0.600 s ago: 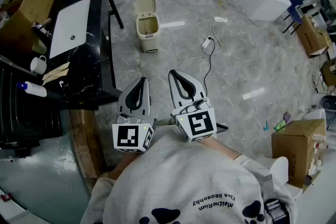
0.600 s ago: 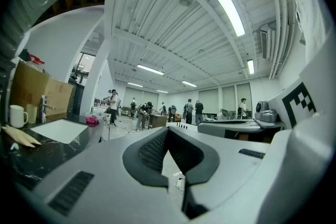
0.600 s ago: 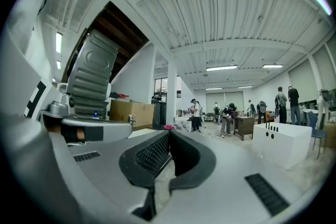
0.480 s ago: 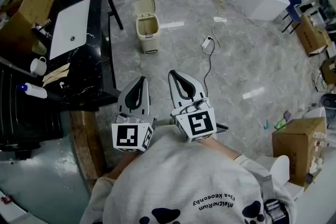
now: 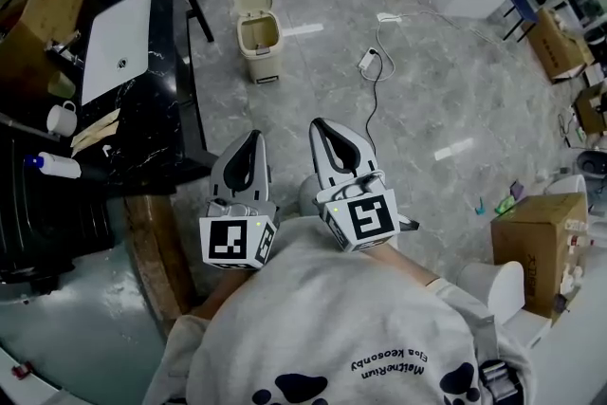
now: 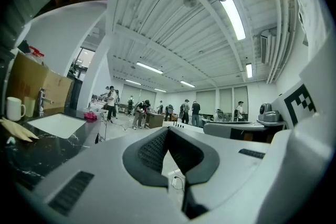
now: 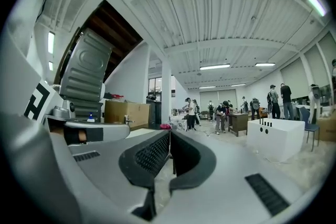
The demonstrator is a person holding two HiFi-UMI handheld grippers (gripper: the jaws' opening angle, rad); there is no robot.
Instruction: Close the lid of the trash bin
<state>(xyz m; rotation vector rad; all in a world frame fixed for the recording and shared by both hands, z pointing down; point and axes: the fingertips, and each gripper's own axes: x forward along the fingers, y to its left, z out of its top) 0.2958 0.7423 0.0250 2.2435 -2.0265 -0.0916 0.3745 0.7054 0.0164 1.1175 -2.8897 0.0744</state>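
Floor: glossy grey stone-look tiles [image 5: 313,81].
Trash bin [image 5: 257,38]: stands on the floor well ahead of the left gripper [image 5: 249,139], lid up.
Power strip [image 5: 366,62]: ahead of the right gripper [image 5: 323,127], with a white cable trailing.
Cardboard box [image 5: 533,247]: well right of the right gripper.
Counter [image 5: 161,123]: black, left of the left gripper, carrying a mug [image 5: 63,119] and a bottle [image 5: 57,165] lying flat.

Smooth cream plastic trash bin [image 5: 258,38] on a glossy grey stone-look floor [image 5: 417,109].
Floor polished, veined, mirrors the ceiling lights. Counter [image 5: 161,109] black veined stone, glossy; sink [image 5: 116,43] white, smooth. Left gripper [image 5: 250,139] and right gripper [image 5: 322,125] light grey matt plastic; pads [image 6: 151,150] dark, finely ribbed, rubbery look. Sweatshirt [image 5: 332,327] grey soft cloth, matt. Cardboard box [image 5: 536,247] brown, matt. Mug [image 5: 63,119] white, glazed shine.
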